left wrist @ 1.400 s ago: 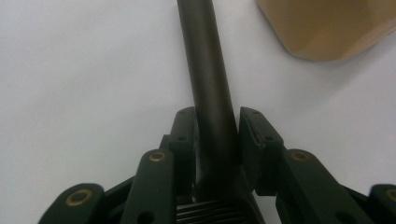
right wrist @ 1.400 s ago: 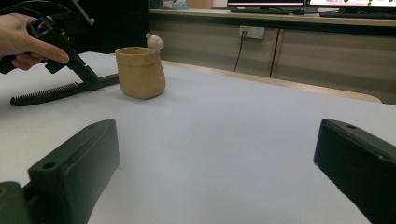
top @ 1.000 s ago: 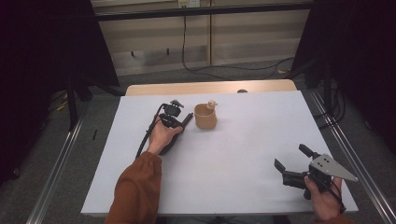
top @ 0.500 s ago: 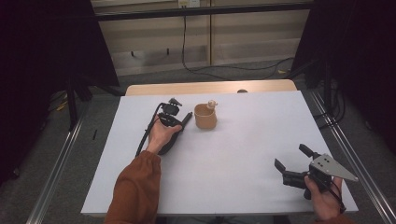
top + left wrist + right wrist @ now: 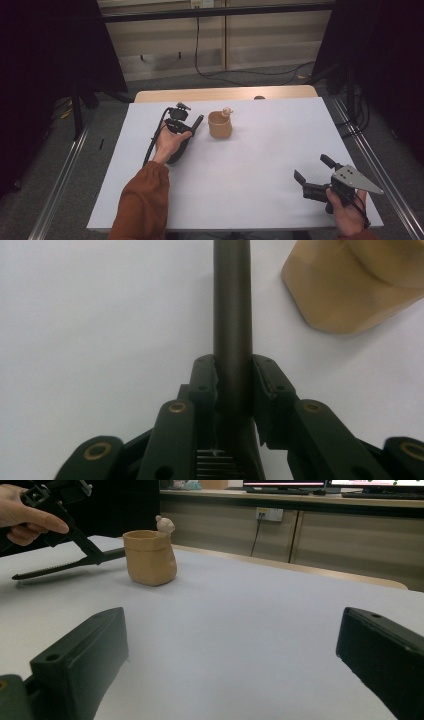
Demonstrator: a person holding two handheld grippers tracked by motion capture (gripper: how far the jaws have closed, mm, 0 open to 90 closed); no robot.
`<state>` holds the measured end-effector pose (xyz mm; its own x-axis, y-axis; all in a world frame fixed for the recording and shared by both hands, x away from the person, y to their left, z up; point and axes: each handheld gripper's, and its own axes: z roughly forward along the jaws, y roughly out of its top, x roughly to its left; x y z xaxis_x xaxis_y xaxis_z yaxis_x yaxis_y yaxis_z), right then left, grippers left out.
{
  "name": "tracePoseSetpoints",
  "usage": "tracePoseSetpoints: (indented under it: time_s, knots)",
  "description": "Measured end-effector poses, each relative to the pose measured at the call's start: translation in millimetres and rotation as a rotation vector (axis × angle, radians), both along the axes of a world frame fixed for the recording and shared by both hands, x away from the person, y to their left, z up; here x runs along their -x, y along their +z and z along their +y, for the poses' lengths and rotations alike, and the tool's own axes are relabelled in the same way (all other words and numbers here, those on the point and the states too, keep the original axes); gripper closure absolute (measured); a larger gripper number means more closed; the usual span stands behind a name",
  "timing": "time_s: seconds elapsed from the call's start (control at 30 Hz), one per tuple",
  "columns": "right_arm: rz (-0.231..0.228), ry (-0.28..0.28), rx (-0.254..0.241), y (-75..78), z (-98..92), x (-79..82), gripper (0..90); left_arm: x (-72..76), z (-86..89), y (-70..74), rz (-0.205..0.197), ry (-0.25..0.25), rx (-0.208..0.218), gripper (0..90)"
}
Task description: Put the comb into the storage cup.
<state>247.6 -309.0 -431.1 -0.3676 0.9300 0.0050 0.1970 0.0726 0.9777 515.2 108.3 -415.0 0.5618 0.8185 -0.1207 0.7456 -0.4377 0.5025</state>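
My left gripper (image 5: 188, 131) is shut on a dark round rod-like tool (image 5: 232, 305) that lies low over the white table (image 5: 260, 200). The rod's far tip (image 5: 199, 119) points at a tan cup (image 5: 220, 125) just to its right, apart from it. The right gripper view shows the tool's toothed end (image 5: 50, 569) trailing left, below the hand. The cup (image 5: 150, 557) looks like a small sack with a little bear figure on its rim (image 5: 164, 525); its side also appears in the left gripper view (image 5: 345, 290). My right gripper (image 5: 314, 169) rests open and empty near the front right corner, its jaws wide apart (image 5: 235, 650).
A wooden table edge (image 5: 225, 93) runs behind the white top. Metal rails (image 5: 65, 170) flank both sides, and cables (image 5: 200, 60) lie on the floor beyond. White surface stretches between the cup and my right gripper.
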Motion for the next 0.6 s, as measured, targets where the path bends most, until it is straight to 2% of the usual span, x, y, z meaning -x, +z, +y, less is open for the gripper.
tracePoseSetpoints:
  time_s: [0.23,0.37,0.53,0.6]
  knots:
    - [-0.001,0.003,0.001,-0.1,-0.1,-0.2,0.0,5.4,5.2,11.1,-0.042,-0.032,0.03,72.8]
    - [-0.001,0.0,0.001,0.0,-0.1,-0.1,0.0,10.0,8.8,15.6,-0.075,-0.024,0.058,72.8]
    - [0.0,0.001,0.0,-0.1,0.2,-0.1,0.0,17.7,13.1,20.9,-0.105,-0.036,0.069,72.8]
    - [-0.001,0.001,0.0,-0.1,0.1,-0.1,0.0,21.1,13.8,22.3,-0.126,-0.018,0.088,72.8]
